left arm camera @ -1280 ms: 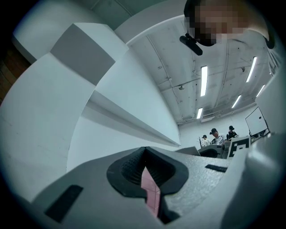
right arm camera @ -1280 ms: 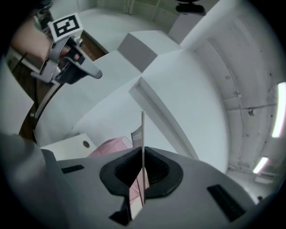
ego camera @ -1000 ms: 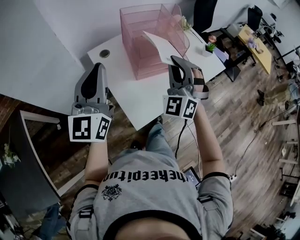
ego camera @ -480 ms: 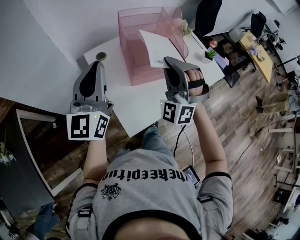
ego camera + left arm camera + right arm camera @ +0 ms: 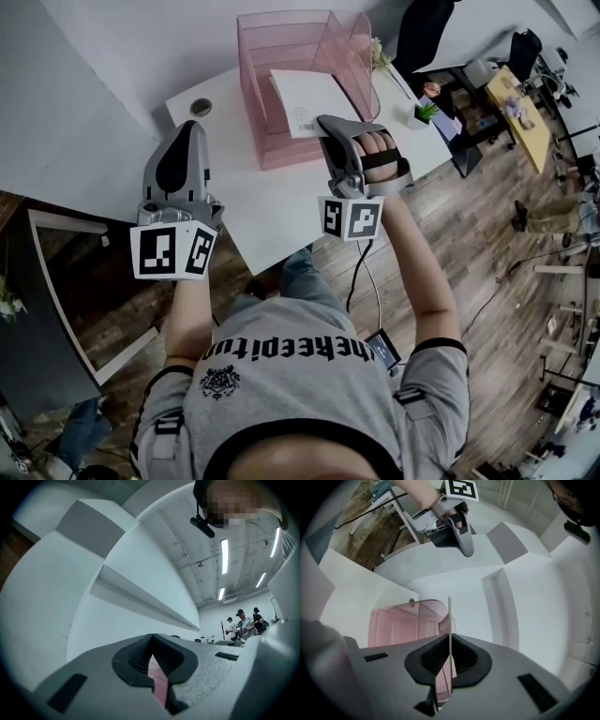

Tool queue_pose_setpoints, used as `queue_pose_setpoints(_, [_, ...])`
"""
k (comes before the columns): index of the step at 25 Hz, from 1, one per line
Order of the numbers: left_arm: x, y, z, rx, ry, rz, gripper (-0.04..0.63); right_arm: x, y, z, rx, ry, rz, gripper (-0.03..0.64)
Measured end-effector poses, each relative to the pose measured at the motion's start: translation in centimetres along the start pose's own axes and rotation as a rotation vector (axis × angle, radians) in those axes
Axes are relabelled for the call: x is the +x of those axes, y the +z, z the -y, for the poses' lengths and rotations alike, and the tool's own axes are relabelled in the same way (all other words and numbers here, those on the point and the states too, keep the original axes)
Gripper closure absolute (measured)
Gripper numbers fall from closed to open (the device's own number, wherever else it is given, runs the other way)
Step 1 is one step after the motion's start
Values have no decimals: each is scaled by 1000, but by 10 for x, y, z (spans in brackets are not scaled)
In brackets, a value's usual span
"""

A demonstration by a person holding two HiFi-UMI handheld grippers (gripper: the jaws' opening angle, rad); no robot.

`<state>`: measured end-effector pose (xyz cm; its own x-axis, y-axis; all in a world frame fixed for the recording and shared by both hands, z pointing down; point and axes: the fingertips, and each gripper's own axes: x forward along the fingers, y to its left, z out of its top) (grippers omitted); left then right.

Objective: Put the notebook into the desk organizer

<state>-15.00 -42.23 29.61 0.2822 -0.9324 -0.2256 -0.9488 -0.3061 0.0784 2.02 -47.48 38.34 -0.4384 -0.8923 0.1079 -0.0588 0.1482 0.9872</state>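
- over the pink organizer (image 5: 255,94), at the back of the white counter (image 5: 272,208), the notebook (image 5: 314,101) hangs in the air and is not yet inside.
- the right hand-held gripper (image 5: 330,127) is clamped on the notebook's near edge. its own view shows the thin book edge-on between the pads, with pink mesh beyond and to the left.
- the left hand-held gripper (image 5: 192,131) hovers above the counter, left of the organizer and apart from it. its jaws are together on nothing, and only a pink sliver shows past them.
- the step in hand looks like lowering the notebook into a compartment. it would go best with the book turned parallel to the dividers, its far edge tipped down first, and the grip held until the lower edge rests on something.
- held by one edge, the thin notebook may sag or swing, so a slow descent seems wise.
- a corner could catch on the rim or a divider, and the organizer looks light enough to slide if pushed. the free left hand-held gripper could steady its wall.
- a small plant (image 5: 424,91) stands near the counter's right corner and a round grommet (image 5: 199,107) sits left of the organizer. both are well apart from the path.
- a cable (image 5: 361,272) hangs from the right hand-held gripper toward the floor, clear of the counter.
- people (image 5: 240,620) stand far off across the room.
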Motion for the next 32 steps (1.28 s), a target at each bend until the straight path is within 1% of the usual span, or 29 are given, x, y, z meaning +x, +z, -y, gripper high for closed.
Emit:
queue_pose_setpoints(9, [6,-9,-1,-1,13,-19,592,14,-4,-31,38,154,-9,606])
queue_pose_setpoints(12, [7,-12,-3,-4,20,-22,592,19,-5,-32,50,188,-8,604])
queue_pose_setpoints(17, [8,-15,-3,-4,27,-28,592,26,-9,-33,50,213,-29,604])
queue_pose_setpoints(21, [8,-14,-4,-5,35,-32,592,30,-11,-32,94,260,-40,603])
queue_pose_setpoints(27, [9,-17,-6,-6,43,-35,592,35,-11,-37,156,333,-34,581])
queue_pose_setpoints(32, [11,-19,-7,-7,49,-40,592,34,-8,-44,162,395,-11,566])
